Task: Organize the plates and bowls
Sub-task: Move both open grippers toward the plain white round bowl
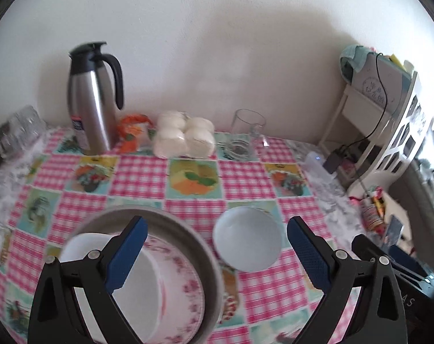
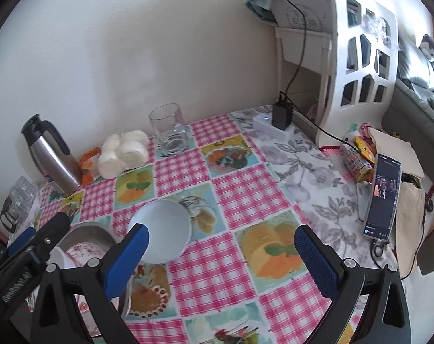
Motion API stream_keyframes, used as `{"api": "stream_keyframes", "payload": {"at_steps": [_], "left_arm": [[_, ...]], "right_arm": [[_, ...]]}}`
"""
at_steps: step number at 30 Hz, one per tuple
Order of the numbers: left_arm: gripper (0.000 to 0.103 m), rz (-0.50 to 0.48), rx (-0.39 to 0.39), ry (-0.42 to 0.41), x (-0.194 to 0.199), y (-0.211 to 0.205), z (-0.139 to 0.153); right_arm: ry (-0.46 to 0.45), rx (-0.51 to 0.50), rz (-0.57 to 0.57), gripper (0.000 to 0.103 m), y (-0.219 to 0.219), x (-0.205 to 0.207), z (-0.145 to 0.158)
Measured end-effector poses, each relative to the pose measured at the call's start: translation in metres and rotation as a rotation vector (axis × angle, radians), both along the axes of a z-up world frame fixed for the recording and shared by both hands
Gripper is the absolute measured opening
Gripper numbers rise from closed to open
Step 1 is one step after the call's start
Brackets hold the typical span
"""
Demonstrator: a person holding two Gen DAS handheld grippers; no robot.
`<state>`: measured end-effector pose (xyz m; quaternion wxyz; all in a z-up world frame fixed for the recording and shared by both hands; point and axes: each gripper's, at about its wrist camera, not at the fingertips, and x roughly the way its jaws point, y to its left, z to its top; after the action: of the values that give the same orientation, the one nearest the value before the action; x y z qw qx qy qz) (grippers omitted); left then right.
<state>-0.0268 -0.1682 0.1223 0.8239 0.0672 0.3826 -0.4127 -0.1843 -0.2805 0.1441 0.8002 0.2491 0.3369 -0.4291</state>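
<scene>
A small white bowl [image 1: 247,239] [image 2: 162,230] stands alone on the checked tablecloth. Left of it sits a grey metal pan [image 1: 188,238] [image 2: 88,233] holding a flowered plate [image 1: 185,283] [image 2: 82,250] and a white dish [image 1: 136,292]. My left gripper [image 1: 217,253] is open above the table, its left finger over the pan and its right finger just right of the white bowl. My right gripper [image 2: 222,258] is open too, with its left finger [image 2: 128,261] at the bowl's near left edge. The left gripper's body [image 2: 30,255] shows at the left in the right wrist view.
At the back by the wall stand a steel thermos jug [image 1: 92,100] [image 2: 52,154], a pack of white rolls [image 1: 185,137] [image 2: 123,153] and a glass mug [image 1: 247,132] [image 2: 169,132]. A phone [image 2: 384,197], a charger [image 2: 282,114] and a white shelf unit [image 2: 360,54] are on the right.
</scene>
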Motion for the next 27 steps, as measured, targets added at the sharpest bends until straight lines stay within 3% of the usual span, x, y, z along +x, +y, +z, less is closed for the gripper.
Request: {"api": "stream_keyframes", "payload": {"at_steps": [14,27], "left_arm": [[0.102,-0.039,-0.052,0.058,0.005,-0.028,-0.012],[0.102,-0.038,0.084,0.079,0.018,-0.058,-0.043]], "right_arm": [[-0.011,0.125,-0.09,0.103,-0.044,-0.011,-0.034],[0.043,0.214,-0.044,0.103,-0.063,0.024,-0.083]]}}
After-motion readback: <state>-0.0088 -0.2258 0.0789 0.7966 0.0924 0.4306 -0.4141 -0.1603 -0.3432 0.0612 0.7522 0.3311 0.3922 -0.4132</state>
